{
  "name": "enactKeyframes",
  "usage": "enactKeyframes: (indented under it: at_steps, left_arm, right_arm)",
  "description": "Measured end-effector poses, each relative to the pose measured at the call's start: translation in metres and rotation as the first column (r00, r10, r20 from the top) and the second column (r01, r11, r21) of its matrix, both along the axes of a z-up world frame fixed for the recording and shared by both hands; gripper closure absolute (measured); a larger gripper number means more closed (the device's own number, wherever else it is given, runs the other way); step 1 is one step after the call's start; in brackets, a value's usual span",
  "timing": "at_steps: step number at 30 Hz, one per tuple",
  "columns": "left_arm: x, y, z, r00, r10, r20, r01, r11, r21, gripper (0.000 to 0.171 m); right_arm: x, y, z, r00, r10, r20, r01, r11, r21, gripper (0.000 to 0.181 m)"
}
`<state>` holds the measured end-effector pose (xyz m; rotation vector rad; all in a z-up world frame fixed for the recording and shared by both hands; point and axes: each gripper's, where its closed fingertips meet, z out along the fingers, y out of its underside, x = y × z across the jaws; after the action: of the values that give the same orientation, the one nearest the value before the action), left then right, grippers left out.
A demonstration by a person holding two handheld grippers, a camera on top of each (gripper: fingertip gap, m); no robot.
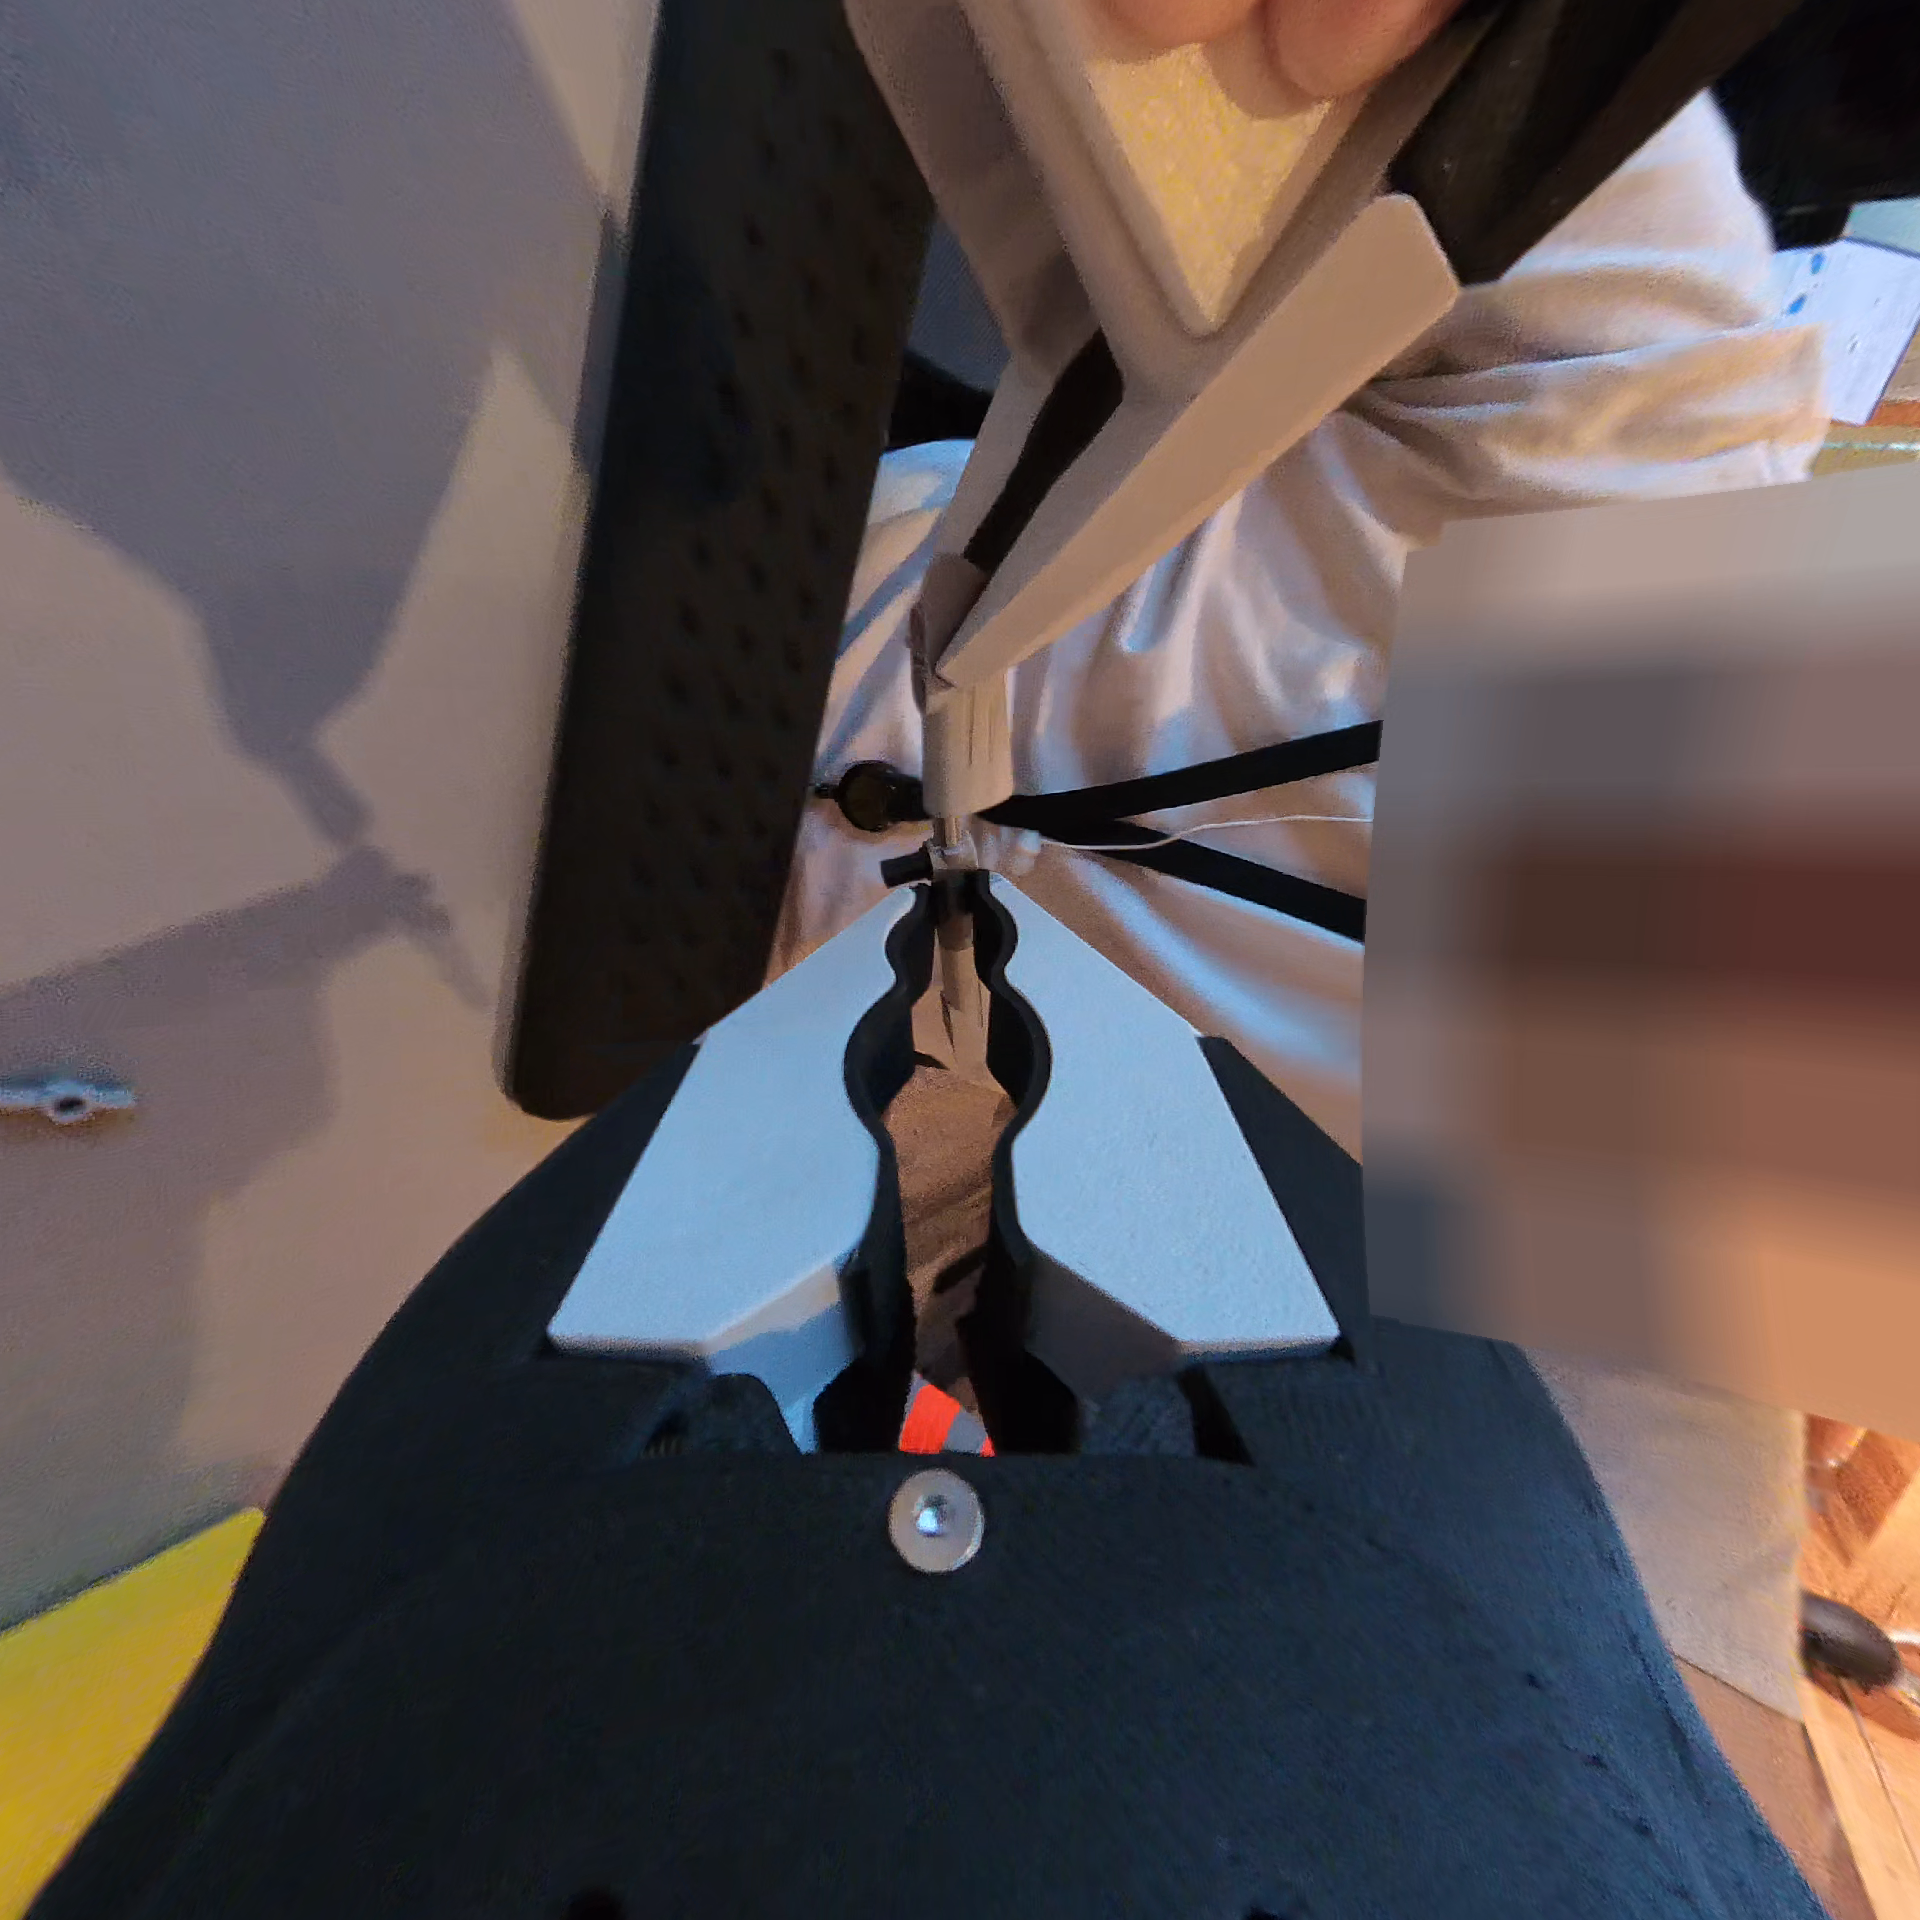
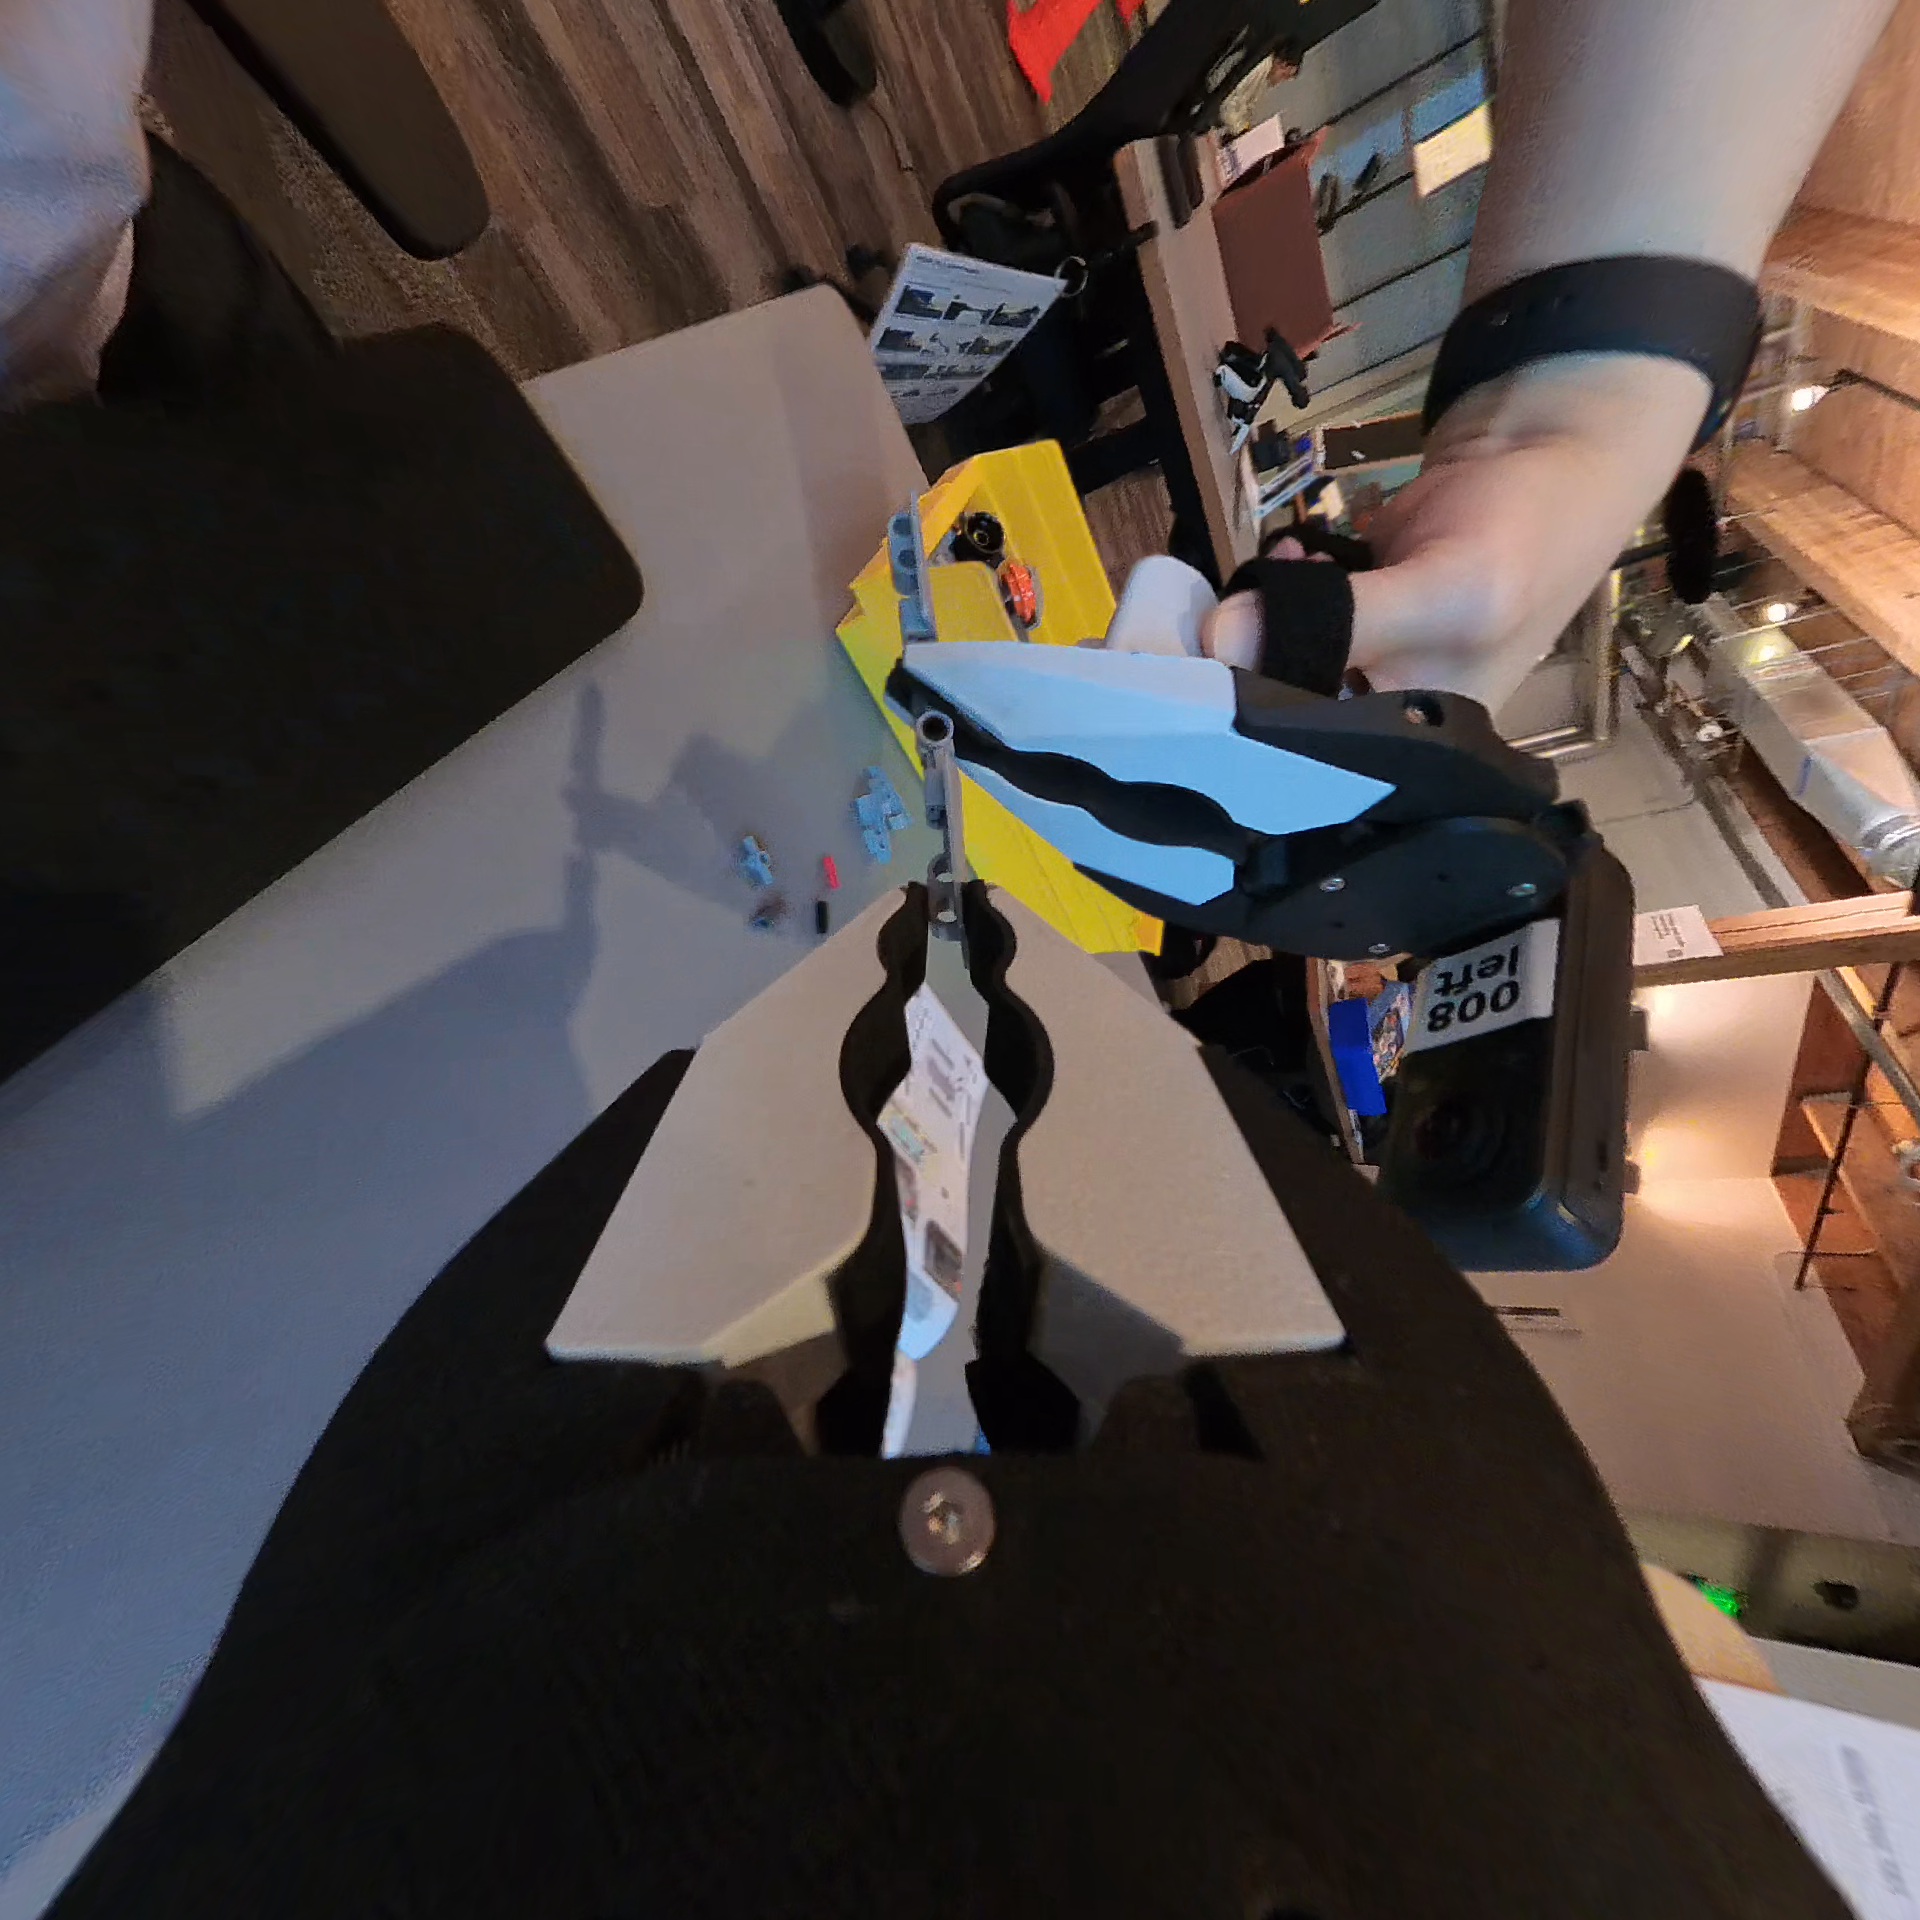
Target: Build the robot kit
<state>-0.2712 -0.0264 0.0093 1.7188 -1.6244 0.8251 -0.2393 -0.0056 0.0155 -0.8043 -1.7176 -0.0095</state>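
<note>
Below the two grippers spreads the pale grey desk, with a yellow plastic parts bin beyond the right gripper's tips and small loose grey, blue, red and black building pieces just left of them. Held between the grippers, off the desk, is a thin grey perforated plastic beam.

The right gripper is nearly closed, pinching the beam's near end at its very tips. The left gripper is likewise almost closed, gripping the far end, with the right gripper's pale fingers meeting it from above.

Both holds look shallow, at the fingertips only. If either hand twists or pulls off the beam's line, I judge the piece could pivot or spring free, dropping among the loose pieces or off the desk edge. Squeezing harder may bend so slender a beam.
</note>
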Motion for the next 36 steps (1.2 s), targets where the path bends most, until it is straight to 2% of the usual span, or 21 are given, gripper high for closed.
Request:
enactKeyframes:
  at_steps: [4,10,15,19,27,32,36]
  left_arm:
    - [0.008,-0.003,-0.038,0.996,-0.086,0.006,0.086,0.995,-0.041,0.167]
    - [0.017,-0.003,-0.075,0.987,-0.146,-0.066,0.138,0.985,-0.106,0.167]
    - [0.016,-0.001,-0.081,0.983,-0.165,-0.081,0.153,0.979,-0.135,0.167]
    - [0.014,0.005,-0.086,0.984,-0.140,-0.113,0.130,0.987,-0.091,0.167]
    - [0.005,0.000,-0.090,0.962,-0.204,-0.181,0.195,0.979,-0.065,0.167]
    - [0.001,-0.003,-0.087,0.957,-0.202,-0.206,0.184,0.977,-0.104,0.167]
    - [0.003,0.001,-0.088,0.957,-0.200,-0.211,0.186,0.979,-0.084,0.168]
  right_arm:
    - [0.009,-0.006,-0.041,0.995,0.008,-0.100,-0.010,1.000,-0.020,0.175]
    - [0.019,-0.005,-0.079,0.992,-0.040,-0.117,0.033,0.998,-0.061,0.175]
    - [0.018,-0.005,-0.086,0.988,-0.037,-0.152,0.029,0.998,-0.051,0.175]
    - [0.016,0.001,-0.091,0.988,-0.073,-0.139,0.065,0.996,-0.061,0.175]
    - [0.007,-0.005,-0.094,0.988,-0.061,-0.140,0.051,0.996,-0.075,0.175]
    - [0.004,-0.007,-0.092,0.985,-0.066,-0.160,0.053,0.995,-0.083,0.175]
    - [0.006,-0.005,-0.093,0.986,-0.071,-0.151,0.062,0.996,-0.066,0.175]
